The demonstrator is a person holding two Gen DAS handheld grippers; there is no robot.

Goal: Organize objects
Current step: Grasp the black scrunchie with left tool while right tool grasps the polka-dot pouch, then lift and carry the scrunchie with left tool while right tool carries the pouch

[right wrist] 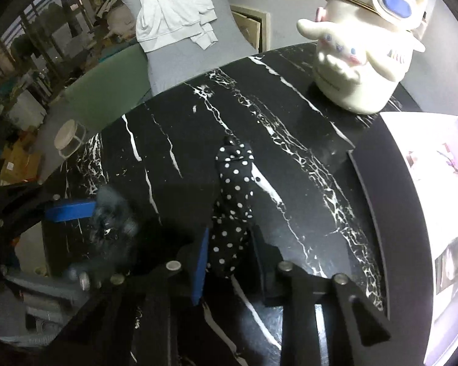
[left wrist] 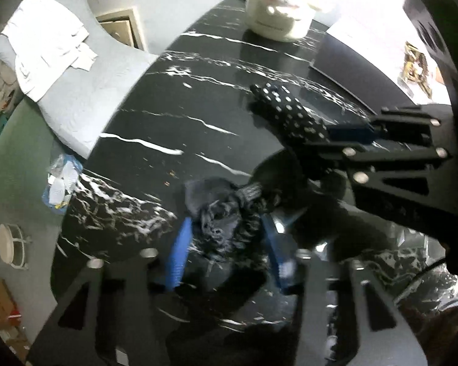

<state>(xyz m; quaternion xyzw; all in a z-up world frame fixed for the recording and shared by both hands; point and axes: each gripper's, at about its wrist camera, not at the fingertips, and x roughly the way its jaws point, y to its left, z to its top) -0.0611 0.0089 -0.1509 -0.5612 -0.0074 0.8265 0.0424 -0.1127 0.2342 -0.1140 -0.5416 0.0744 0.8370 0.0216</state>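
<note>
Currently the polka-dot cloth [right wrist: 233, 210] on the black marble table [right wrist: 305, 164] is pinched by the right gripper [right wrist: 229, 262], its dark bunched end [left wrist: 226, 222] by the left gripper [left wrist: 226, 253]; slippage is risked if it is lifted unevenly.

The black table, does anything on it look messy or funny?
Yes. A polka-dot cloth lies stretched across the table, one end in the right tool, and a dark cloth sits scrunched in the left tool.
</note>
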